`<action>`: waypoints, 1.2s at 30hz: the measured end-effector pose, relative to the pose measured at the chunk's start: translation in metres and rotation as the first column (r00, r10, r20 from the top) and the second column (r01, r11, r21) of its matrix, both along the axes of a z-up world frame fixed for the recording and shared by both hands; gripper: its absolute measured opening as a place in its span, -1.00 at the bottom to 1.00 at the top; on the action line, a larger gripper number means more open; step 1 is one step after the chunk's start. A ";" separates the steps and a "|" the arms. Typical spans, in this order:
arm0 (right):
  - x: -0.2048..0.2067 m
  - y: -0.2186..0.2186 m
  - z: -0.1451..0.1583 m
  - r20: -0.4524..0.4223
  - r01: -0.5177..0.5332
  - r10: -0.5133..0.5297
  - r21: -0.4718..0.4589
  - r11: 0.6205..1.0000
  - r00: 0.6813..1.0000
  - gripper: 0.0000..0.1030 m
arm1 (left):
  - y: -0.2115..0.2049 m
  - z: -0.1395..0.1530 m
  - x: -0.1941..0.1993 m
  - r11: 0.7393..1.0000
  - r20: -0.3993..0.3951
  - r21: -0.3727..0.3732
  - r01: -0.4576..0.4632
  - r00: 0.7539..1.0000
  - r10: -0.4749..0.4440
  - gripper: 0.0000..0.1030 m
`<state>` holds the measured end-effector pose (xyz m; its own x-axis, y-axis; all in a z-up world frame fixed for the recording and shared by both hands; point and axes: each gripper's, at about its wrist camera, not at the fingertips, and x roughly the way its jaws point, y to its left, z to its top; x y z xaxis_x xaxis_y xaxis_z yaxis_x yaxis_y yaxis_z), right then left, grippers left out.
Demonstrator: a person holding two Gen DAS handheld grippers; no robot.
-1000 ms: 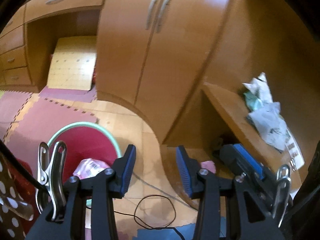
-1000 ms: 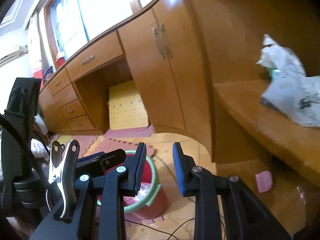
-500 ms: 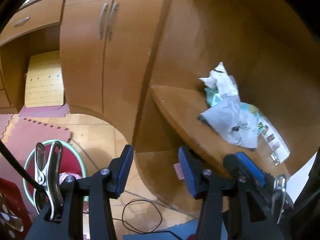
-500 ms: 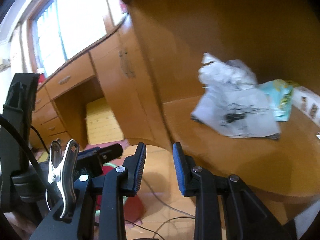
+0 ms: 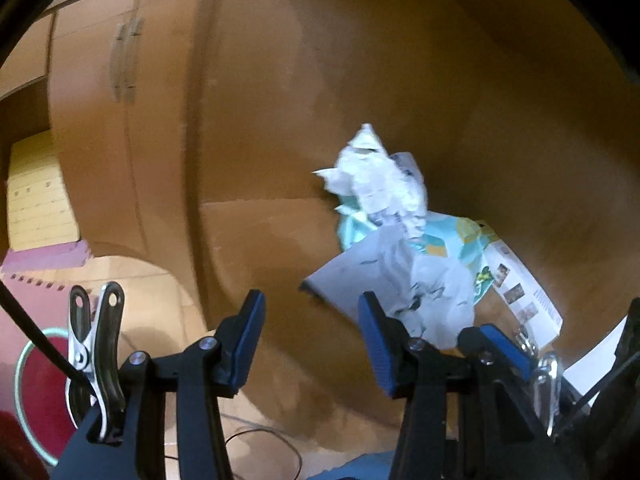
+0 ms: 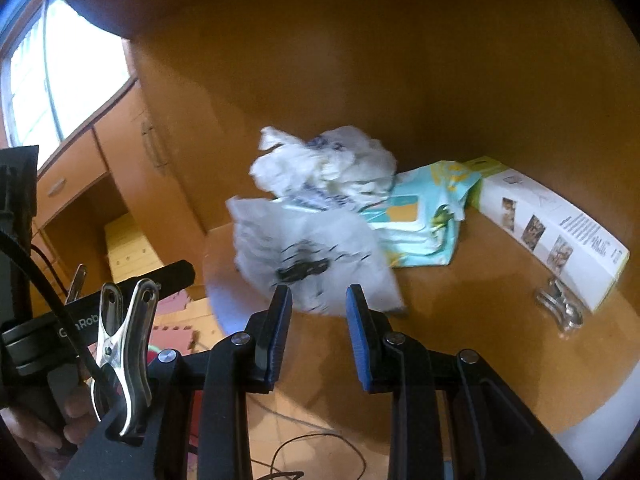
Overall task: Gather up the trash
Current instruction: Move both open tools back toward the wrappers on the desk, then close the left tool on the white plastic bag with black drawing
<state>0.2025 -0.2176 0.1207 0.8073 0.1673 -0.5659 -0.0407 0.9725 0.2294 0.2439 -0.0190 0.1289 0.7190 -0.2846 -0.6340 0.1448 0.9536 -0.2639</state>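
Trash lies on a curved wooden shelf (image 6: 460, 304): a crumpled white paper wad (image 6: 324, 164), a flat grey-white printed bag (image 6: 308, 256), a teal wrapper (image 6: 420, 216) and a white carton (image 6: 560, 232). The same pile shows in the left wrist view: the paper wad (image 5: 380, 180), the grey bag (image 5: 400, 280) and the teal wrapper (image 5: 452, 244). My right gripper (image 6: 318, 334) is open and empty, just short of the grey bag. My left gripper (image 5: 310, 344) is open and empty, left of and below the pile.
A red bin with a green rim (image 5: 28, 384) stands on the floor at lower left. Wooden cabinet doors (image 5: 120, 120) rise behind it. A metal clip (image 6: 560, 308) lies on the shelf by the carton. A black cable (image 6: 312, 456) runs over the floor tiles.
Both grippers have swung right and up from the floor and bin toward the shelf. The trash pile now looks much nearer. Both grippers stay open.
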 end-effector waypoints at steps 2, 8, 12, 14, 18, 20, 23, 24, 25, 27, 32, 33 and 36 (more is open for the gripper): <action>0.008 -0.005 -0.002 0.000 0.013 -0.013 -0.002 1.000 1.000 -0.44 | -0.008 -0.003 0.008 1.000 0.015 -0.001 0.017 1.000 -0.017 0.05; 0.033 -0.020 -0.013 -0.013 0.052 -0.051 0.011 0.999 0.999 -0.43 | -0.023 -0.016 0.027 0.998 0.029 -0.001 0.056 0.998 -0.056 0.05; 0.042 -0.033 -0.023 -0.040 0.051 -0.048 0.063 0.997 0.998 -0.43 | -0.025 -0.022 0.037 0.997 0.025 -0.043 0.069 0.997 -0.068 0.05; 0.043 -0.036 -0.027 -0.045 0.047 -0.044 0.066 0.997 0.998 -0.43 | -0.025 -0.024 0.038 0.995 0.029 -0.064 0.074 0.997 -0.072 0.05; 0.043 -0.042 -0.032 -0.060 0.048 -0.045 0.060 0.997 0.997 -0.43 | -0.029 -0.019 0.036 0.995 0.047 -0.054 0.079 0.996 -0.077 0.09; 0.044 -0.044 -0.035 -0.081 0.057 -0.052 0.053 0.997 0.995 -0.43 | -0.032 -0.016 0.036 0.996 0.054 -0.050 0.077 0.996 -0.074 0.15; 0.043 -0.046 -0.036 -0.078 0.040 -0.037 0.039 0.998 0.996 -0.43 | -0.035 -0.012 0.035 0.994 0.065 -0.061 0.088 0.994 -0.084 0.22; 0.043 -0.045 -0.035 -0.076 0.034 -0.032 0.029 0.999 0.997 -0.44 | -0.036 -0.010 0.034 0.994 0.070 -0.062 0.091 0.994 -0.086 0.23; 0.043 -0.044 -0.036 -0.072 0.025 -0.024 0.010 1.000 0.997 -0.50 | -0.037 -0.009 0.034 0.994 0.073 -0.062 0.090 0.994 -0.086 0.24; 0.041 -0.042 -0.036 -0.066 0.010 -0.012 -0.024 1.000 0.998 -0.55 | -0.036 -0.005 0.033 0.994 0.080 -0.067 0.085 0.994 -0.080 0.27; 0.036 -0.041 -0.037 -0.058 -0.056 0.053 -0.056 0.997 0.997 -0.64 | -0.029 0.000 0.030 0.998 0.109 -0.048 0.033 0.994 -0.027 0.30; 0.034 -0.041 -0.037 -0.059 -0.063 0.060 -0.060 0.996 0.996 -0.64 | -0.027 0.001 0.030 0.999 0.119 -0.039 -0.002 0.993 0.007 0.30; 0.027 -0.040 -0.037 -0.063 -0.093 0.089 -0.077 0.993 0.994 -0.64 | -0.022 0.001 0.033 0.997 0.113 -0.066 -0.026 0.993 0.034 0.31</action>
<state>0.2292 -0.2575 0.0841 0.7552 0.1911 -0.6271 -0.1183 0.9806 0.1563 0.2769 -0.0408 0.1297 0.7942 -0.2994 -0.5287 0.1488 0.9395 -0.3085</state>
